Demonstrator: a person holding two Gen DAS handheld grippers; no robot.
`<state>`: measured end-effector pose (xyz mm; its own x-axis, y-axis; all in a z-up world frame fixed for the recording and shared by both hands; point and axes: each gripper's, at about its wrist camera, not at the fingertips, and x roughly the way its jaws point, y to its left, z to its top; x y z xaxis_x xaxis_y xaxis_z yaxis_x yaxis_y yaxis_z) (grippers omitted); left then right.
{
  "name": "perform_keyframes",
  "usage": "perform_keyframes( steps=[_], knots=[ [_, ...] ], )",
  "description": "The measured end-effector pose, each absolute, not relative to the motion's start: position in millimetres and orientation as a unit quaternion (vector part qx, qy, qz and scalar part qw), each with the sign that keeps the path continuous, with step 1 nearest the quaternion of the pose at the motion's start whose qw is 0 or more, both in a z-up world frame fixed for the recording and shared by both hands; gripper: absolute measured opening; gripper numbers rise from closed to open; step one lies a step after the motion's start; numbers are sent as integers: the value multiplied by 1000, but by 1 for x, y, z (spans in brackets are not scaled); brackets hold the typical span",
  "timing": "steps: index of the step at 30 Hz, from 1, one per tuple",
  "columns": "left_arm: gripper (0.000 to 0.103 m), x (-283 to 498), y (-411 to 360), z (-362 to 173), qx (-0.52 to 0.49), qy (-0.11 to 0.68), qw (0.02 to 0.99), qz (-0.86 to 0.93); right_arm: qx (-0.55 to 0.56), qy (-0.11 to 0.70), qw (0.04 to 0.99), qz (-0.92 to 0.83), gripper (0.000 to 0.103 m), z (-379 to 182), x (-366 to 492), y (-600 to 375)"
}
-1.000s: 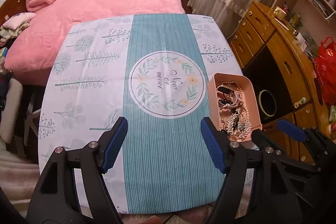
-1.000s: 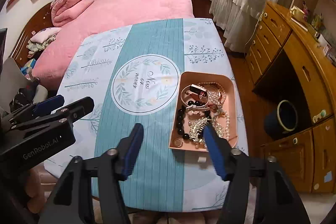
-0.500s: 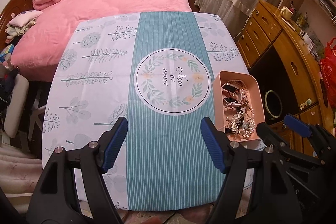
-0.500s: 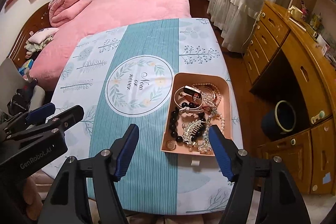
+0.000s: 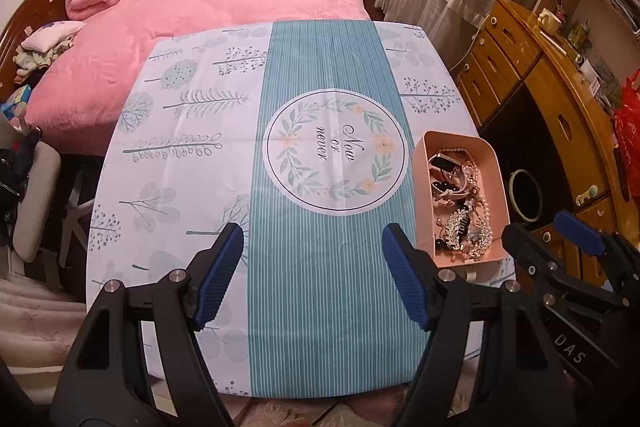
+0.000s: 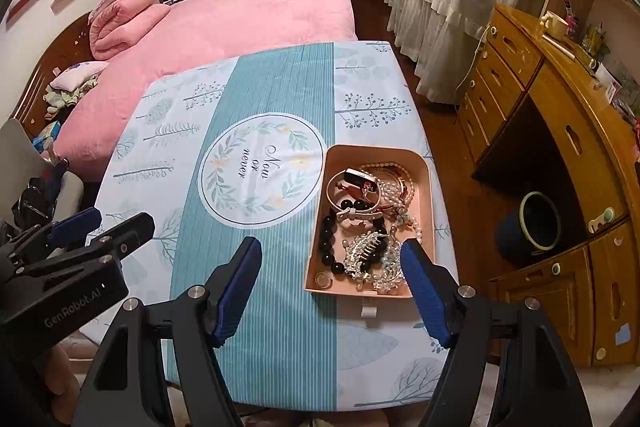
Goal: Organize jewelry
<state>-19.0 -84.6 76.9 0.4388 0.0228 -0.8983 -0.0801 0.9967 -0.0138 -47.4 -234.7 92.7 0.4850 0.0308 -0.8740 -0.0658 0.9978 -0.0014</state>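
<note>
- Grippers: left gripper (image 5: 313,277) and right gripper (image 6: 331,293) both spread wide and holding nothing, above the near table edge.
- Jewelry (image 6: 366,223) lies heaped and tangled in the pink tray (image 6: 427,187), at 3 o'clock of the cloth's round emblem (image 5: 336,153); none on the tablecloth (image 5: 188,155).
- Progress: fits either pieces gathered into the tray or sorting pending; undecidable.
- Versus 1.0 s back: both cameras pulled back and higher, more table in view; tray and contents unmoved, jaws equally wide.

Teal-striped, leaf-printed white tablecloth (image 6: 256,307); peach-pink tray (image 6: 427,195); pink bedspread (image 6: 240,27); blue-padded black claws.
</note>
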Motion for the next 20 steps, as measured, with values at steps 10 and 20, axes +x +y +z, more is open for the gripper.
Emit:
perform_keyframes(
  steps=[10,20],
  knots=[
    [69,-24,-82,79,-19,531,846,39,-16,506,862,33,73,96,-48,-228],
    [69,-23,-81,77,-11,534,844,54,-24,509,859,45,73,91,-43,-224]
  ],
)
